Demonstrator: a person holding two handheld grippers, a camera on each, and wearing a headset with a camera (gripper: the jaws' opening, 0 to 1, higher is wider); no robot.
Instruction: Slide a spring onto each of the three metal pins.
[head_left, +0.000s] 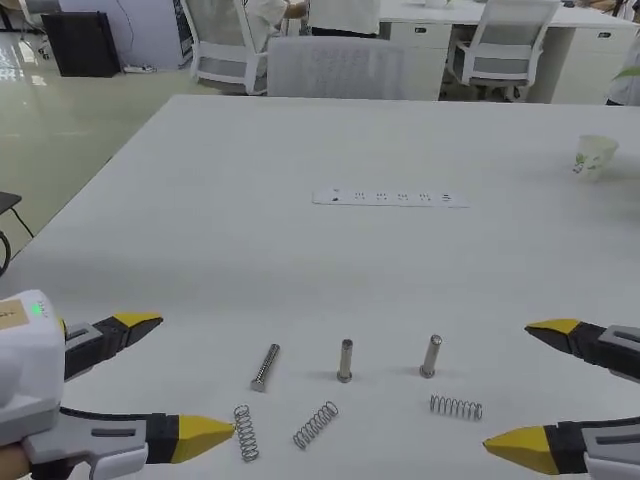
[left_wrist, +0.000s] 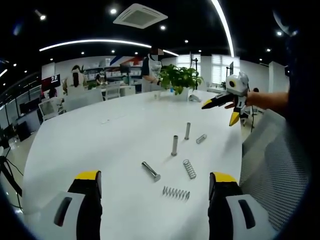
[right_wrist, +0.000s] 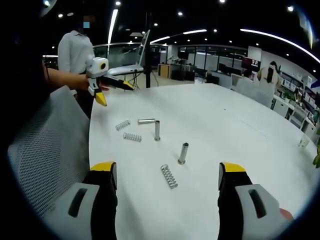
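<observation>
- Here the yellow-tipped left gripper (head_left: 172, 378) and right gripper (head_left: 540, 388) hover, fingers wide apart, empty.
- The leftmost coiled steel spring (head_left: 246, 432) lies on the white counter (head_left: 300, 250), just beside the left gripper's nearer finger. Its long axis points away from the person, so the left gripper is closer.

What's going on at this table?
A person holds a tool in each hand; the left tool and right tool are both open and empty. On the white table lie three loose springs and three metal pins, two upright, one on its side. No spring is on a pin yet.
</observation>
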